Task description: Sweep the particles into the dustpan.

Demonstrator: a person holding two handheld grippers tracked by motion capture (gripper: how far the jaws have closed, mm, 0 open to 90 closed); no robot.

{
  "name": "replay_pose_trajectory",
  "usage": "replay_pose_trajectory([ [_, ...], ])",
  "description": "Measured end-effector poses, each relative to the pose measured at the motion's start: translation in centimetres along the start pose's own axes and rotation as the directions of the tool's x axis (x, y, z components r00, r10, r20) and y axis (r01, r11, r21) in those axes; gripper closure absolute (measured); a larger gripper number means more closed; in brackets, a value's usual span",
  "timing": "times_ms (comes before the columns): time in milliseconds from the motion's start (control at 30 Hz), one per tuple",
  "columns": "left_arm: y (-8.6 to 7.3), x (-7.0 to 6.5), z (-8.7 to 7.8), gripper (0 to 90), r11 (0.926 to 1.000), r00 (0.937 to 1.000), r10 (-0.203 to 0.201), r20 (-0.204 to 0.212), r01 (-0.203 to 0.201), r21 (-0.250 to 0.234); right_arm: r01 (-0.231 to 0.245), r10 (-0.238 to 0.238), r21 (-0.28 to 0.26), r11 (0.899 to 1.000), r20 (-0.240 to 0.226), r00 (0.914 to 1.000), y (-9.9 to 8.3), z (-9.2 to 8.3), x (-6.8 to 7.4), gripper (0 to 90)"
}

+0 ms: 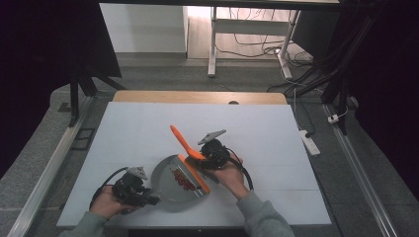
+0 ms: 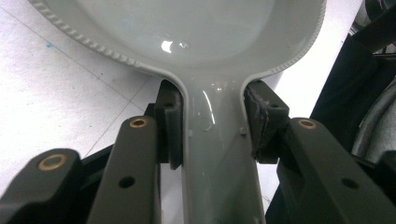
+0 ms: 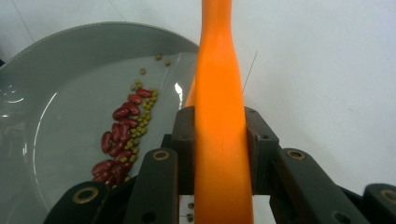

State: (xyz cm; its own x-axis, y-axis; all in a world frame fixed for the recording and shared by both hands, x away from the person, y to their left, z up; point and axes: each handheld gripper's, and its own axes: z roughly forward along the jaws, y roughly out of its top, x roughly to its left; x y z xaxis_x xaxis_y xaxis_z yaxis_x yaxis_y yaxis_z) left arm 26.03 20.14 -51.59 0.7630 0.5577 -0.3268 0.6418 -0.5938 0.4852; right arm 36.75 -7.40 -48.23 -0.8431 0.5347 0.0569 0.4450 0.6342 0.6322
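Your left gripper (image 2: 212, 126) has its pads (image 2: 171, 123) clamped on either side of the grey dustpan's handle (image 2: 219, 154), just below where it widens into the pan. Your right gripper (image 3: 219, 140) squeezes the orange brush handle (image 3: 218, 93), which runs up between the jaws.

In the high view your left hand (image 1: 106, 202) lies low at the table's (image 1: 276, 128) near edge, forearm entering from the bottom. Your right hand (image 1: 228, 173) sits beside the grey dustpan (image 1: 163, 175), holding the orange brush (image 1: 190, 158) tilted, its head at the pan's rim. Red kidney beans (image 3: 119, 135) and small green beans (image 3: 142, 119) lie inside the pan. No readable writing.
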Motion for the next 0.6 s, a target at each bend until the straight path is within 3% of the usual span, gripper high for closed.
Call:
replay_pose_trajectory([
  [233,0.0,0.0,0.0,61.6,1.0,1.0,0.0,0.0,0.0,0.003,-0.022,0.021,-0.032,0.999,-0.023,0.9995,0.1,0.2,0.9,70.5],
  [333,0.0,0.0,0.1,61.6,1.0,1.0,-0.001,0.0,0.001,0.003,-0.037,0.031,-0.062,0.997,-0.097,0.9948,0.4,0.4,1.8,70.5],
  [367,0.0,0.0,0.1,61.6,1.0,1.0,-0.002,0.0,0.002,0.001,-0.037,0.031,-0.062,0.997,-0.097,0.9948,0.4,0.4,1.8,70.5],
  [467,0.0,0.0,0.0,61.6,1.0,1.0,-0.001,0.0,0.001,0.0,-0.051,0.034,-0.083,0.995,-0.2,0.9792,0.8,0.4,2.7,70.4],
  [600,0.0,0.0,0.0,61.6,1.0,1.0,-0.001,0.0,0.001,0.0,-0.016,-0.005,-0.136,0.991,-0.151,0.9886,1.4,-0.9,2.9,70.4],
])
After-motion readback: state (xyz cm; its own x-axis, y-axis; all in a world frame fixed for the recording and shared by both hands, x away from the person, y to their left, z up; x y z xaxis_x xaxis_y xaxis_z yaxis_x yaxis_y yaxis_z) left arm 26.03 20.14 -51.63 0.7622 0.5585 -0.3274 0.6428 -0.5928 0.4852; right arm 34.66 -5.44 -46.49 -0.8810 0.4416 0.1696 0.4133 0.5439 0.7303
